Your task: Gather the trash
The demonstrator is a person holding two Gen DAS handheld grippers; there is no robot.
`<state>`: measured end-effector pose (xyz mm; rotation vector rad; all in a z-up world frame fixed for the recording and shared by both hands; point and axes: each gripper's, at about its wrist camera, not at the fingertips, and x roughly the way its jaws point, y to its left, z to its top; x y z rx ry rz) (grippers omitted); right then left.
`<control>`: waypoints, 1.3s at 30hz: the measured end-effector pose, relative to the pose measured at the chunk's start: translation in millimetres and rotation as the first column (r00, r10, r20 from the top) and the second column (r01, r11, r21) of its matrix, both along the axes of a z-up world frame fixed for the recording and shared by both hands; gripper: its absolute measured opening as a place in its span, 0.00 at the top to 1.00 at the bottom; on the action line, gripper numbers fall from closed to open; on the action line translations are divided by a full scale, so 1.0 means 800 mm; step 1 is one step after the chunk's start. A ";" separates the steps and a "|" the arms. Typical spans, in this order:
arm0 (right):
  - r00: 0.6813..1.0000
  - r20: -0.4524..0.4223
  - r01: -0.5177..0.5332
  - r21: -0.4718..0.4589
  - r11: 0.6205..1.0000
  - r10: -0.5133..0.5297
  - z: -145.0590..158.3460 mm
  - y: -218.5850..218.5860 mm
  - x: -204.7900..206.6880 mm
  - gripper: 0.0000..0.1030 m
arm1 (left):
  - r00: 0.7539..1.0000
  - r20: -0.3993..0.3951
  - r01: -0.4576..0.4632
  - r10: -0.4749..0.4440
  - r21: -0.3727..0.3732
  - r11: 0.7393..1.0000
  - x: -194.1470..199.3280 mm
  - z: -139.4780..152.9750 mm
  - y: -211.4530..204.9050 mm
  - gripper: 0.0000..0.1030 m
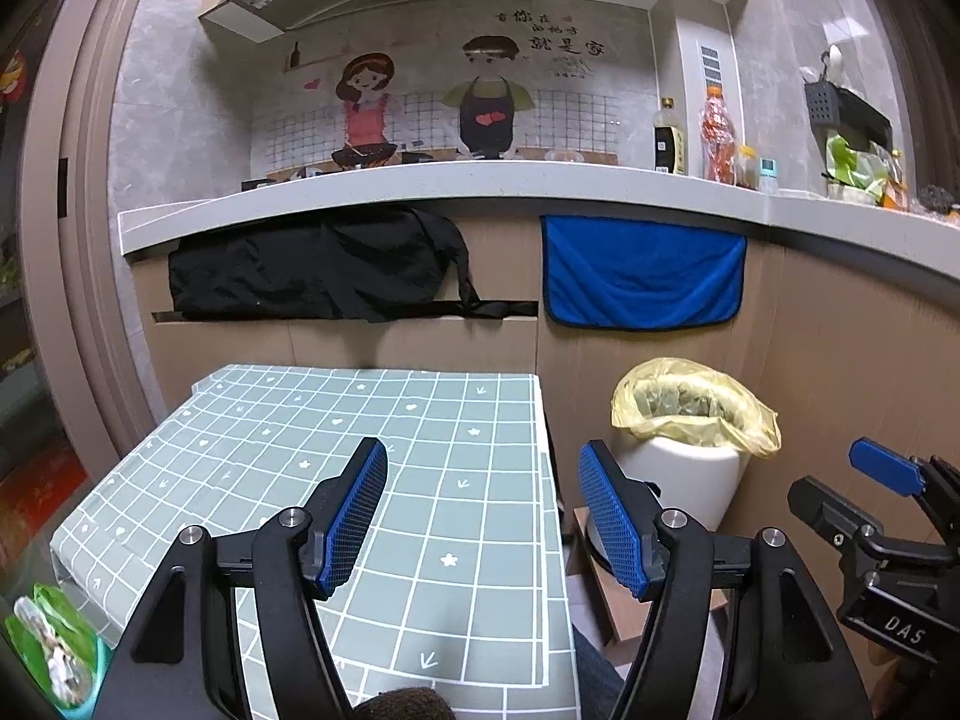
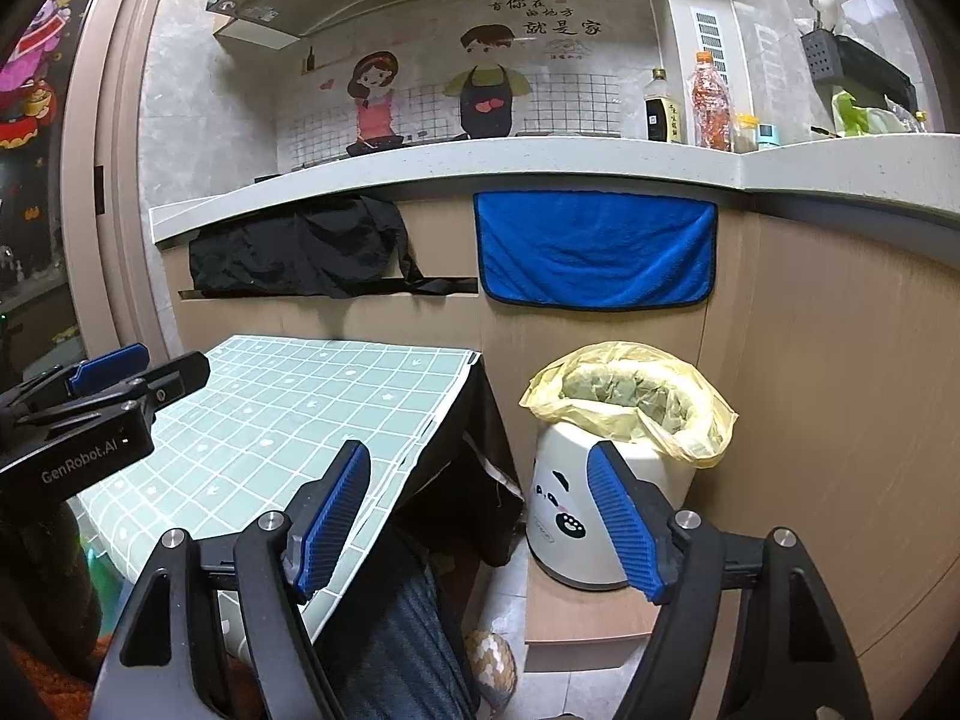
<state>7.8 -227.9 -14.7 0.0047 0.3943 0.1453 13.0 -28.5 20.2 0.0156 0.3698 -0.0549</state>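
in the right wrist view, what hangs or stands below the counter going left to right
black bag → blue towel → bin with a yellow liner, standing lower down

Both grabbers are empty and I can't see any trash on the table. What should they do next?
Probably swing the left gripper down toward the green wrapper at the lower-left edge of its view. It looks like the only loose litter in sight. The checked tablecloth shows nothing on it, both grippers are open and empty, and the lined trash bin stands beside the table, in front of the right gripper.
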 end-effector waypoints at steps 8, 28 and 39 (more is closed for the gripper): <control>1.000 -0.005 0.002 -0.012 1.000 -0.002 0.003 0.005 0.001 0.30 | 1.000 -0.002 -0.002 0.002 -0.014 1.000 -0.002 0.002 0.006 0.35; 1.000 -0.007 0.001 -0.009 1.000 -0.001 0.001 0.001 0.005 0.29 | 1.000 -0.004 0.015 -0.015 -0.009 1.000 -0.002 0.003 0.006 0.35; 1.000 -0.001 0.008 -0.007 1.000 -0.008 0.001 -0.005 0.004 0.29 | 1.000 -0.003 0.030 -0.030 -0.002 1.000 -0.002 0.000 0.004 0.35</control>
